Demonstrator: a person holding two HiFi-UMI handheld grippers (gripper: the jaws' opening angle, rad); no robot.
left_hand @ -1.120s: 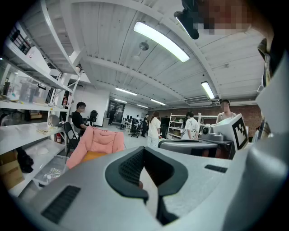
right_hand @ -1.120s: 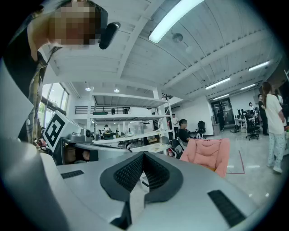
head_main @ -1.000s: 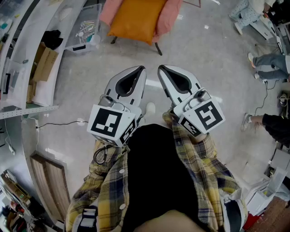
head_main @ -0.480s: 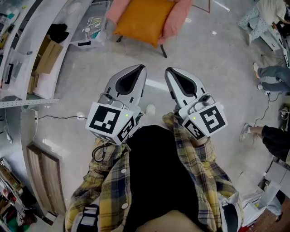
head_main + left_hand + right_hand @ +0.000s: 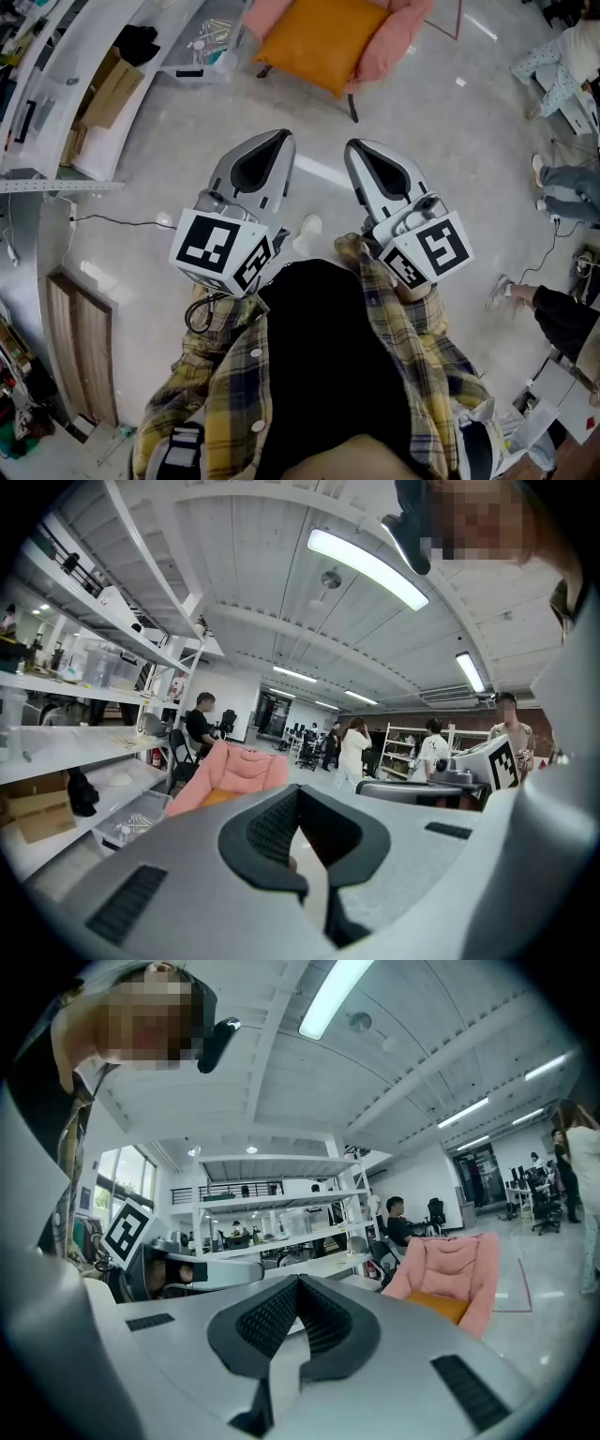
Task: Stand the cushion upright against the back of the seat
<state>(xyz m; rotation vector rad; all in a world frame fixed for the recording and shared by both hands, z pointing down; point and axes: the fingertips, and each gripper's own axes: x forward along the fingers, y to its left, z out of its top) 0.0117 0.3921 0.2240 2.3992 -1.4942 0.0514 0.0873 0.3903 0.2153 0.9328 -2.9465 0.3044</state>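
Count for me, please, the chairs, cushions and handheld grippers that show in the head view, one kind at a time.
Chairs: 1, the pink chair
Cushions: 1, the orange cushion lying on that chair
Grippers: 2, the left gripper and the right gripper, both shut and empty
Total: 4

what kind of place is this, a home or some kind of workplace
Probably a lab or workshop-style open workspace, not a home: long white storage shelving holding cardboard boxes, strip lights on a bare ceiling, and a hard shiny floor around the pink armchair and orange cushion.
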